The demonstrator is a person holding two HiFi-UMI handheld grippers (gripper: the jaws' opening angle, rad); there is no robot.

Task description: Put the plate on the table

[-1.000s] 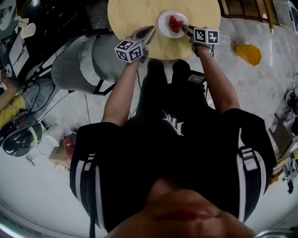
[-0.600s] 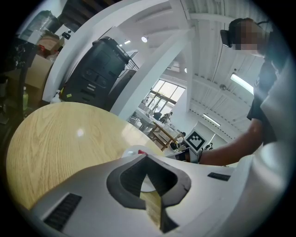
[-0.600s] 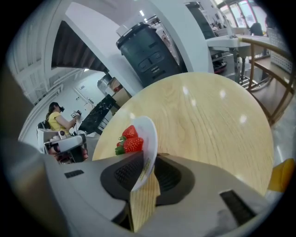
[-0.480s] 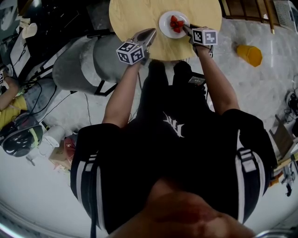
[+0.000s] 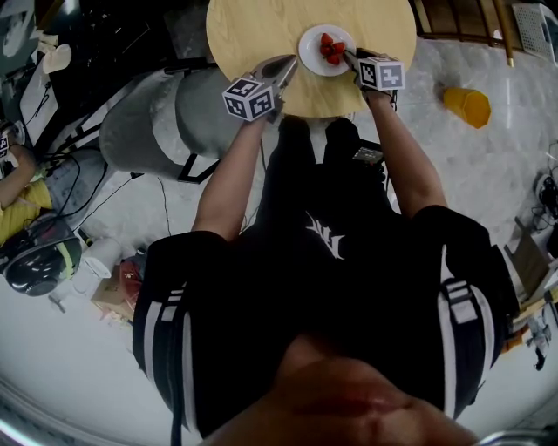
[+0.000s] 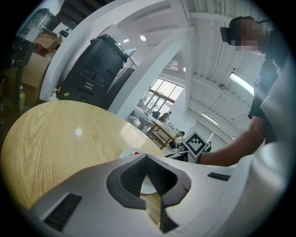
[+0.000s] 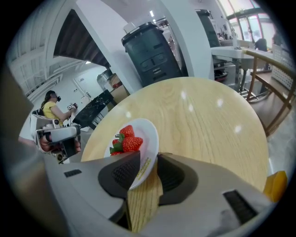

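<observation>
White plate of strawberries lies on the round wooden desk. The right gripper has just been opening its jaws, which stand apart around the plate's rim. The left gripper hovers beside it, jaws together and empty.

Our left forearm and right forearm both reach forward to the near edge of the desk. Our left gripper hangs over that edge, jaws closed together on nothing. Our right gripper tilts down just inside the edge, its jaws having just been opening, now apart around the rim of the plate.
</observation>
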